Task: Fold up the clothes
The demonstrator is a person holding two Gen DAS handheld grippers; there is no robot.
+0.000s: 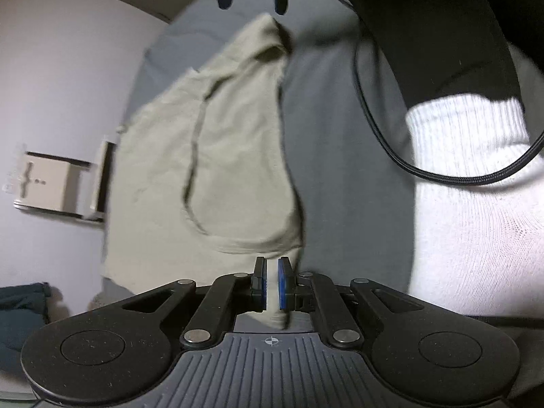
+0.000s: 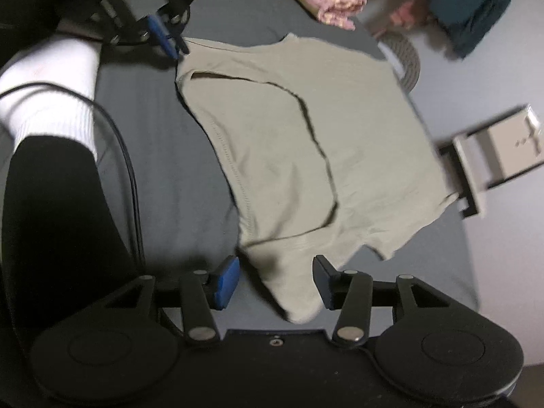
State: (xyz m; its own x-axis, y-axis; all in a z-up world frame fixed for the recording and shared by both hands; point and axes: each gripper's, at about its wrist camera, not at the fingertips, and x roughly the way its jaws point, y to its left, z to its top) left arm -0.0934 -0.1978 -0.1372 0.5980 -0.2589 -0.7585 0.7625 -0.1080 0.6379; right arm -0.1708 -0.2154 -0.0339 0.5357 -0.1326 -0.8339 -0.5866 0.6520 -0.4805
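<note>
On grey surface between both tools: beige T-shirt [image 2: 292, 142], spread mostly flat, long axis running from one hand-held gripper to other. Left hand-held gripper [image 1: 271, 284] nearly closed, pinching shirt edge. Right hand-held gripper [image 2: 275, 280] wide open, straddling opposite corner, not yet gripping. Judgement: right closes next. Pink folded cloth [image 2: 326, 0] lies well apart.

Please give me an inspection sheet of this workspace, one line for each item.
Surface: grey fabric sheet, smooth.
Job's things: beige cotton T-shirt lying partly folded.
Clutter: folded pink striped cloth; dark teal garment.
Grippers: left claw shut on a T-shirt corner; right claw open, a shirt corner between its fingers.
Cables: black braided cable over a white ribbed sock.
Surroundings: pale floor; open beige cardboard box.
</note>
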